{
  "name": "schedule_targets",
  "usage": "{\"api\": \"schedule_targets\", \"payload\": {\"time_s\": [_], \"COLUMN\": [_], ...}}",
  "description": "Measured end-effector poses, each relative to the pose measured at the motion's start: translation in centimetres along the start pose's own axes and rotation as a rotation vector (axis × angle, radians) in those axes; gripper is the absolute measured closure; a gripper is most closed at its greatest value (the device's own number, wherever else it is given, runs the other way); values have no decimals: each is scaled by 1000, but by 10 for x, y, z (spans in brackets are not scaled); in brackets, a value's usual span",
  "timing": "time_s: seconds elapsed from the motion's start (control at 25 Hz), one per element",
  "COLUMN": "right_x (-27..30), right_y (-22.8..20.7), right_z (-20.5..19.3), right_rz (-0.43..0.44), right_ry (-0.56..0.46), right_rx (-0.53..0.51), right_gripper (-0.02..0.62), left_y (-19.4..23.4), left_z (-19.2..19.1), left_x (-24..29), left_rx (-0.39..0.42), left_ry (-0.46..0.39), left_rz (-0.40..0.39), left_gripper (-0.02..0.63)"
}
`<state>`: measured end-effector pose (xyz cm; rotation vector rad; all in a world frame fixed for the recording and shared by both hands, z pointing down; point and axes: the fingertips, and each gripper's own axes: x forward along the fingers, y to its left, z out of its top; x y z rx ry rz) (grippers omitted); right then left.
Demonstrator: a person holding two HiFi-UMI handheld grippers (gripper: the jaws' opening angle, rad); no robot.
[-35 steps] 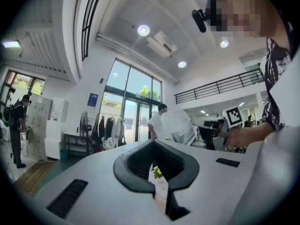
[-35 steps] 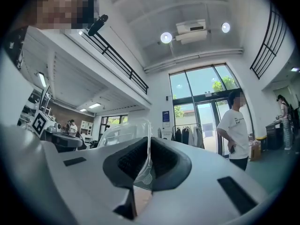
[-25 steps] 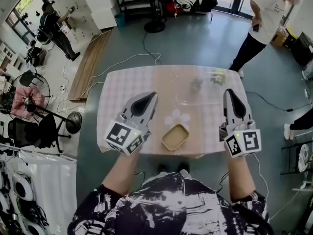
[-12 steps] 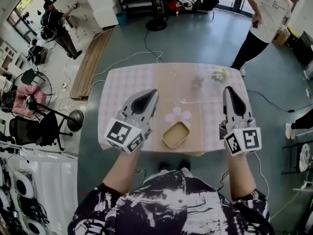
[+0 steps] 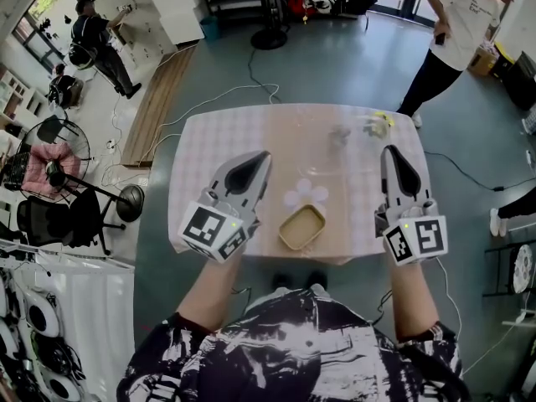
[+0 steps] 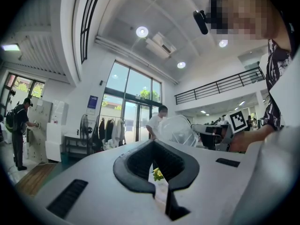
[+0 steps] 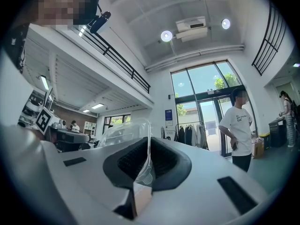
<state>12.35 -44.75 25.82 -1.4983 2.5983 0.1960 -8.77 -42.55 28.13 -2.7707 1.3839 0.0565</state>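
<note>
Fingers (image 6: 132,164) shut (both); tan tray (image 5: 302,227) between.

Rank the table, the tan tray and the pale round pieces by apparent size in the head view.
1. table
2. tan tray
3. pale round pieces, together only slightly smaller
All lie on the table, so nearness hardly skews this.

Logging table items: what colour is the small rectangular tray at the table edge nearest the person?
The tray is tan; the head view shows it best.
</note>
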Motion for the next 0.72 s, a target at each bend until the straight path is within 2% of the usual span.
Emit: {"api": "schedule_targets", "payload": {"time_s": [0.44, 0.72], "right_x": [2, 5], "right_y": [11, 5], "right_z": [-7, 2], "right_rz": [7, 13], "right_ry": [4, 3], "right_rx": [0, -2], "right_gripper": [578, 578], "left_y": [5, 4], "left_z": [-10, -1], "left_x": [-7, 0], "left_rx": [-6, 3], "left_ry": [2, 0], "left_rz": [5, -4], "left_gripper": [606, 606]}}
